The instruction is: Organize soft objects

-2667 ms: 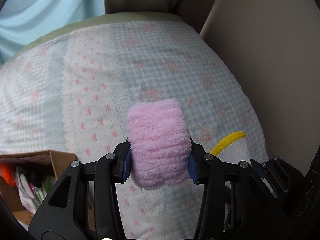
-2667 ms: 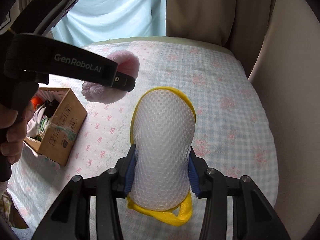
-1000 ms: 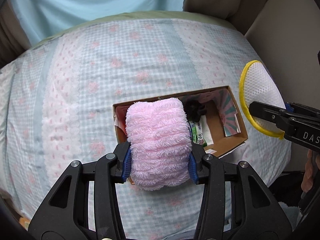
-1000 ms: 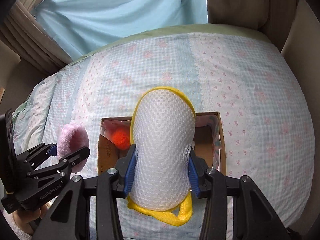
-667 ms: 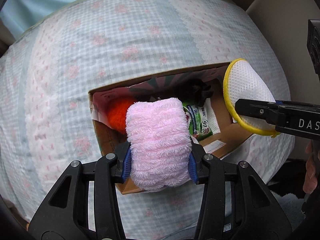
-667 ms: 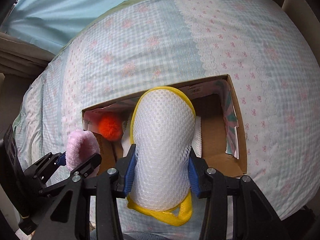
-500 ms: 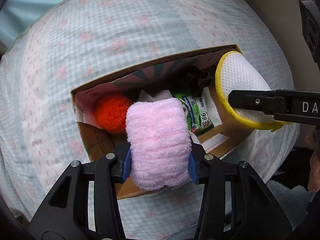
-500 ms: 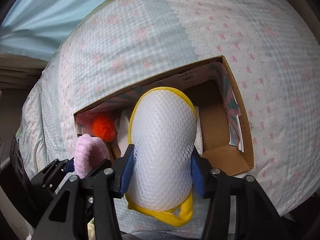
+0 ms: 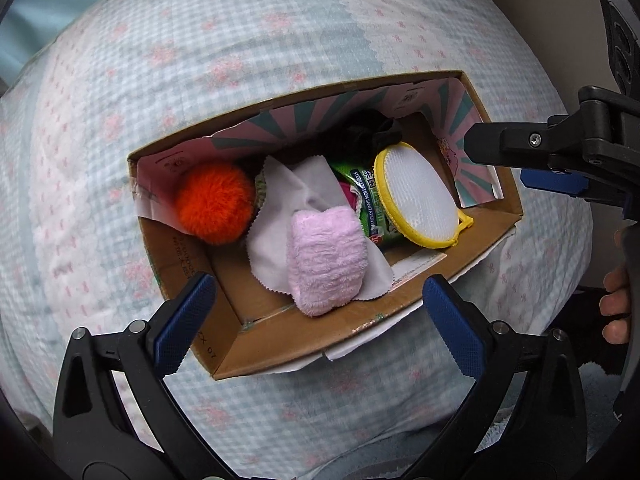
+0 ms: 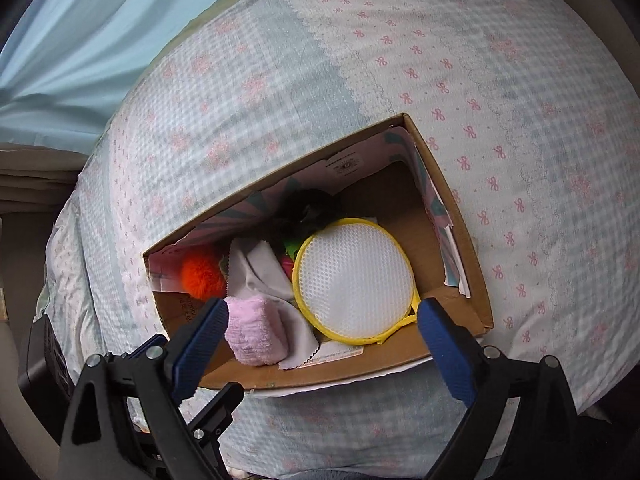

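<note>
A pink fluffy roll [image 9: 326,258] lies in the open cardboard box [image 9: 280,344], on a grey cloth [image 9: 292,192]. A white mesh pad with a yellow rim [image 9: 416,196] lies in the box to its right. Both show in the right wrist view too: the roll [image 10: 256,330] and the pad [image 10: 354,278]. My left gripper [image 9: 316,320] is open and empty above the box's near edge. My right gripper [image 10: 320,344] is open and empty above the near edge, and shows from the side in the left wrist view [image 9: 560,160].
The box also holds an orange pompom [image 9: 214,202], a green wipes packet [image 9: 366,200] and a black fuzzy item [image 9: 370,130]. It sits on a bed with a checked, bow-print cover [image 9: 240,48]. A light blue curtain [image 10: 80,32] hangs behind.
Both grippers came down over the box and opened. The pink roll and the mesh pad left the jaws and now lie inside the box.
</note>
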`<act>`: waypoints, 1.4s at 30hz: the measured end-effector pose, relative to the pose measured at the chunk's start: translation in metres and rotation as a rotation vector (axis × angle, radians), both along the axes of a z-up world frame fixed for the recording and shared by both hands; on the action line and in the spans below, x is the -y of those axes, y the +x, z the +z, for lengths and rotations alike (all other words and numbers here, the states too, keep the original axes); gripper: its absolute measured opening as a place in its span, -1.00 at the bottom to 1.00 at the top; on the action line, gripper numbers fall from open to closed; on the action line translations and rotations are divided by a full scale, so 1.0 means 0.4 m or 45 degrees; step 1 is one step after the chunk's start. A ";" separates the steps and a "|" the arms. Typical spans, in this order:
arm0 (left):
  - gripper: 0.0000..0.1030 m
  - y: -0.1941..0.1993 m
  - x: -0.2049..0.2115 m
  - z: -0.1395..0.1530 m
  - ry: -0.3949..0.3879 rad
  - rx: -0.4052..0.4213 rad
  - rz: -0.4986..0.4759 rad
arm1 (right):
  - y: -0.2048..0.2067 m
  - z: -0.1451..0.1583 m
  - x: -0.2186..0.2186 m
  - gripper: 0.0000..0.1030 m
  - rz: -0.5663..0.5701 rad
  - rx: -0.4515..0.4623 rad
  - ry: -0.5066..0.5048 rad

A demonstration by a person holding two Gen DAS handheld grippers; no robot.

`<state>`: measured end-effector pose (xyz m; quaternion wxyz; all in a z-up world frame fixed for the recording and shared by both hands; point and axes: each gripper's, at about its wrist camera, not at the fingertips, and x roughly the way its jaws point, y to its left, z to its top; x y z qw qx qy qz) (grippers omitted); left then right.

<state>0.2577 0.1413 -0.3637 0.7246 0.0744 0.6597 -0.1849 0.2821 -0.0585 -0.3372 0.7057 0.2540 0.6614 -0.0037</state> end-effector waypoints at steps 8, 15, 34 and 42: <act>0.99 -0.021 -0.002 0.053 -0.005 0.051 0.017 | -0.030 0.081 -0.008 0.83 0.064 0.106 -0.024; 0.99 -0.056 0.006 0.174 -0.030 0.167 0.082 | -0.089 0.249 0.020 0.83 0.190 0.338 -0.125; 0.99 -0.345 0.100 0.790 -0.197 0.871 0.416 | -0.411 0.781 0.214 0.83 0.269 0.967 -0.464; 0.99 -0.477 0.167 0.879 -0.199 1.037 0.435 | -0.514 0.829 0.275 0.83 0.223 1.072 -0.518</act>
